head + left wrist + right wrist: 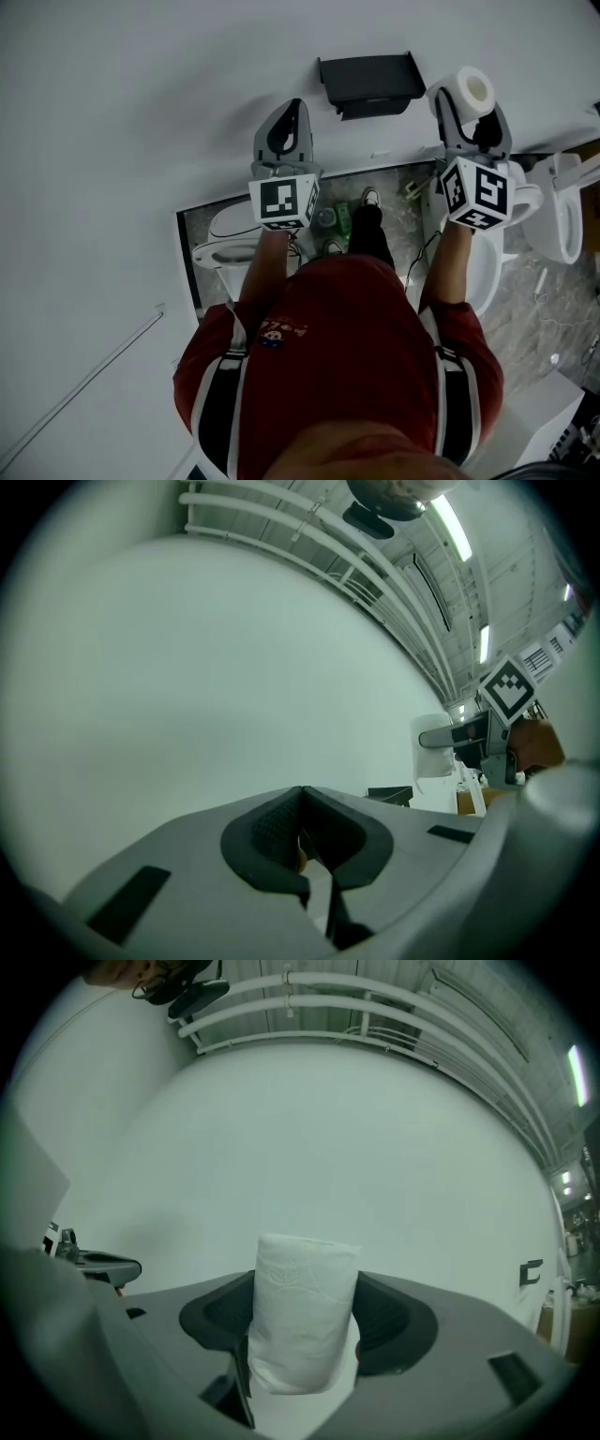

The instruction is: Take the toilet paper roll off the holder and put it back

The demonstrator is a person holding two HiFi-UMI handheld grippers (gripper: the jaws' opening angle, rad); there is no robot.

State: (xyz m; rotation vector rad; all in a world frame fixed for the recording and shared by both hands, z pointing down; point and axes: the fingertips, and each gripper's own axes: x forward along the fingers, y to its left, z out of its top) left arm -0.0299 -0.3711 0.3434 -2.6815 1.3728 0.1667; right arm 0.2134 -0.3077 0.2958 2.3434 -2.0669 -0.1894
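Note:
The white toilet paper roll [473, 86] stands upright between the jaws of my right gripper [469, 101], which is shut on it, to the right of the dark holder [370, 84] on the white wall. In the right gripper view the roll [302, 1326] fills the gap of that gripper [305, 1283], and both pads press its sides. My left gripper [293, 111] hangs left of the holder with its tips together and nothing in them. In the left gripper view, past my left gripper [302, 794], the holder [389, 795] and the held roll [434, 754] show at the right.
A white toilet [223, 248] stands below my left gripper, and another [562, 217] at the far right. Greenish items [341, 221] lie on the mottled floor by the person's shoes. The white wall [141, 112] spreads wide to the left.

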